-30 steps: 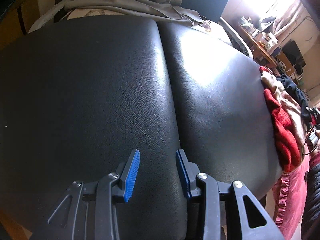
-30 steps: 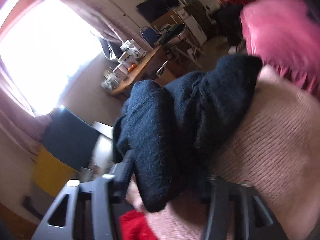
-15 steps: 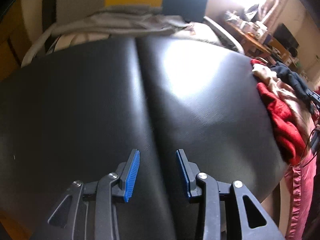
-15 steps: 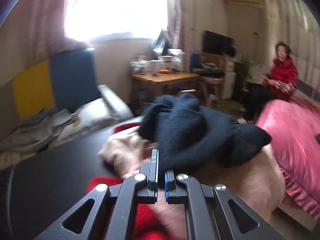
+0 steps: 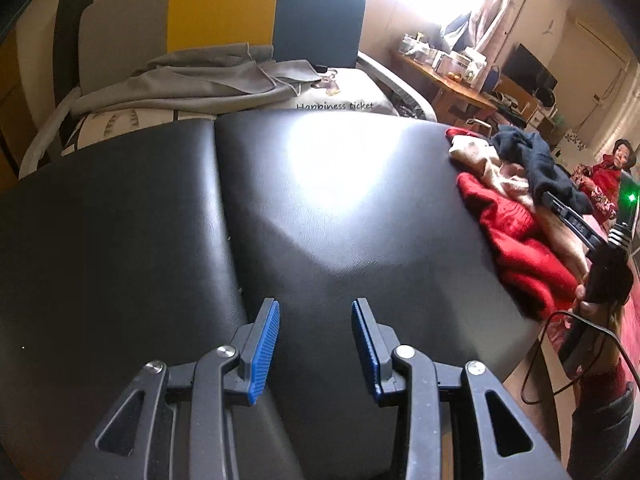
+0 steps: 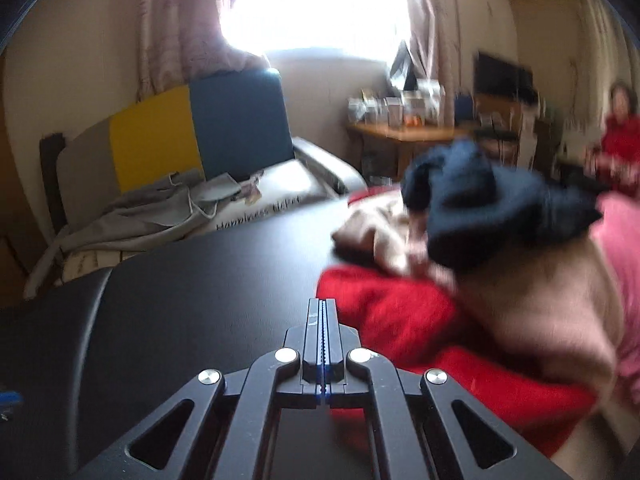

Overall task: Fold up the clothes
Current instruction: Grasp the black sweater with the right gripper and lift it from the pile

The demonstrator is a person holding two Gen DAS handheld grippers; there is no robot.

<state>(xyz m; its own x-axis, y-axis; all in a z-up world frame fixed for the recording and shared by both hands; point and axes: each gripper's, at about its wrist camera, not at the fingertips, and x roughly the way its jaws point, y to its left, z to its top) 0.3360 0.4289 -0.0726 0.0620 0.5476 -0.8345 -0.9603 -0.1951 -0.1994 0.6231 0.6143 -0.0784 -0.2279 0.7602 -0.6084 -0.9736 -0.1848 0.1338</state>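
At the far left, a crumpled grey cloth [image 5: 208, 76] lies on a bed with a grey, yellow and blue panelled headboard [image 5: 224, 8], beyond the wide black leather padded table [image 5: 320, 208] that fills the near and middle ground. The left gripper [image 5: 315, 340] hovers over the near part of this table, its blue-padded jaws standing apart with only bare leather showing between them. Further right, the clothes make a loose pile at the table's right edge: a red knitted garment [image 5: 516, 240] nearest the middle, a beige knitted garment [image 5: 492, 164] across it, and a dark navy knitted garment [image 5: 536, 160] lying on top. The right gripper [image 6: 320, 312] is above the table just left of that pile, its jaws pressed fully together with nothing between them; the red garment sits just to its right, apart from the fingertips. At the far right, a wooden desk [image 5: 452, 84] crowded with small containers stands under the bright window
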